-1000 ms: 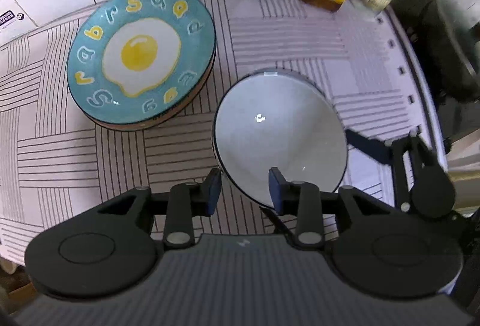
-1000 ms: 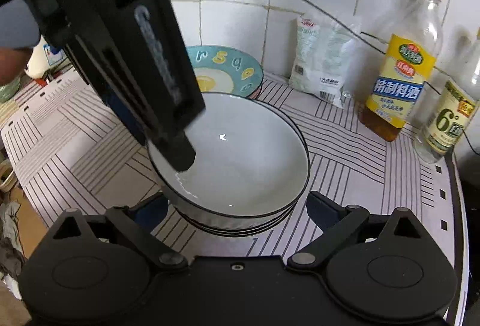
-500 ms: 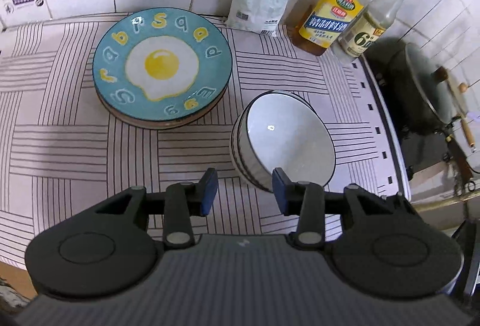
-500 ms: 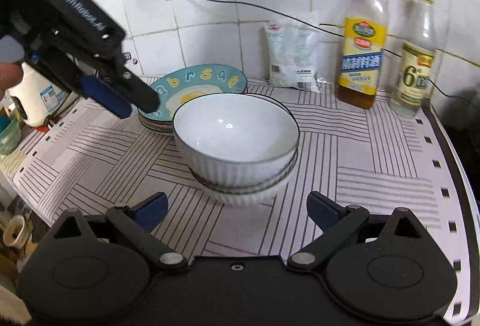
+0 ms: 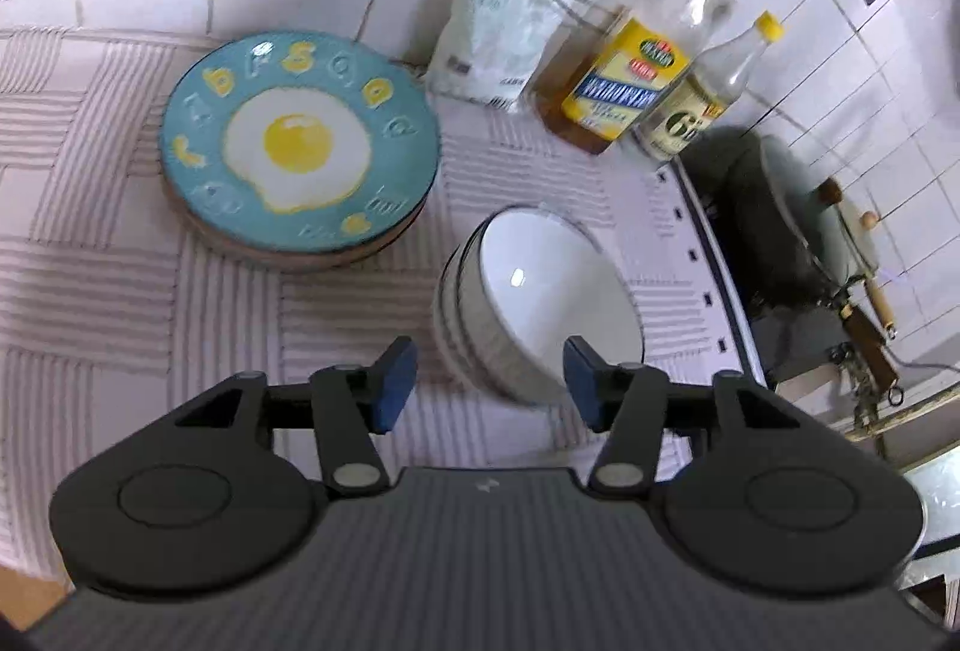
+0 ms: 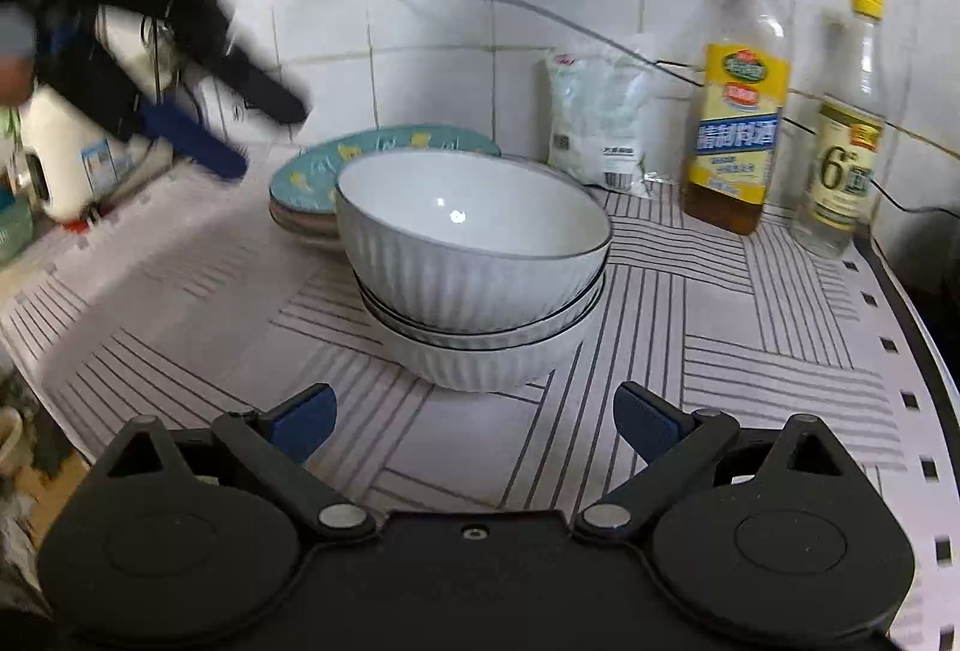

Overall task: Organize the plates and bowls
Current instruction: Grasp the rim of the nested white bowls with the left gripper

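Bowls (image 6: 474,255) nested at frame centre, egg-print plates (image 5: 297,144) stacked upper left.
Left gripper (image 5: 489,381) has just been opening, jaws empty; right gripper (image 6: 474,420) spread, holding nothing.

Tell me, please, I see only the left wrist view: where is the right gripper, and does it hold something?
Observer: The right gripper is open and holds nothing. It stands just short of the bowl stack.
Operator: How many are in that stack?
Observer: From the side I count three rims, so three ribbed ones, nested.
Operator: Is anything left of the plates?
Observer: Yes, a white container stands at the counter's far left.
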Demonstrator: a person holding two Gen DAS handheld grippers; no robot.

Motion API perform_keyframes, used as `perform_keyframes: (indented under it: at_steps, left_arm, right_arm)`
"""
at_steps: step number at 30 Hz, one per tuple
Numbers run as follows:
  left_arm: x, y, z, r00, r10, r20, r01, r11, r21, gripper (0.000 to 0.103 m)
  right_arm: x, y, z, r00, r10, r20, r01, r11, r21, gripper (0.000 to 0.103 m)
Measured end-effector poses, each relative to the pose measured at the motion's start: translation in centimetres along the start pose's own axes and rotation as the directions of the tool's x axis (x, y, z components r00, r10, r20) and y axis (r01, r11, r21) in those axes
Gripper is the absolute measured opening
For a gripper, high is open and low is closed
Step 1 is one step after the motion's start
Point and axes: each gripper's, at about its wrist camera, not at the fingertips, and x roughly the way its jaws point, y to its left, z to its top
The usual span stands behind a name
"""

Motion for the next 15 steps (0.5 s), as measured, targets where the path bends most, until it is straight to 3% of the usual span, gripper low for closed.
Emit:
perform_keyframes:
  at_steps: [3,7,12,15]
  left_arm:
    - [2.0,0.1,1.1,1.000,-0.024,-0.004,0.024,0.999,-0.022,0.063]
    - [5.5,0.7,1.6,0.998,-0.028,-0.048,0.026,0.998,-0.049,0.063]
    - [8.6,0.9,0.7,0.998,0.022,-0.067,-0.022,1.000,-0.011,0.060]
    - [9.2,0.9,0.2,0.998,0.014,-0.063,-0.015,1.000,-0.010,0.055]
  right_arm:
    - [2.1,-0.5,-0.2,1.000,-0.014,-0.019,0.013,1.000,-0.015,0.100]
    - [3.9,-0.8,-0.1,1.000,-0.018,-0.003,0.018,1.000,-0.016,0.100]
    - [5.2,-0.6,0.4,0.999,0.002,0.032,-0.001,1.000,-0.023,0.100]
    - [5.8,-0.8,0.7,0.999,0.023,0.036,-0.023,1.000,-0.014,0.101]
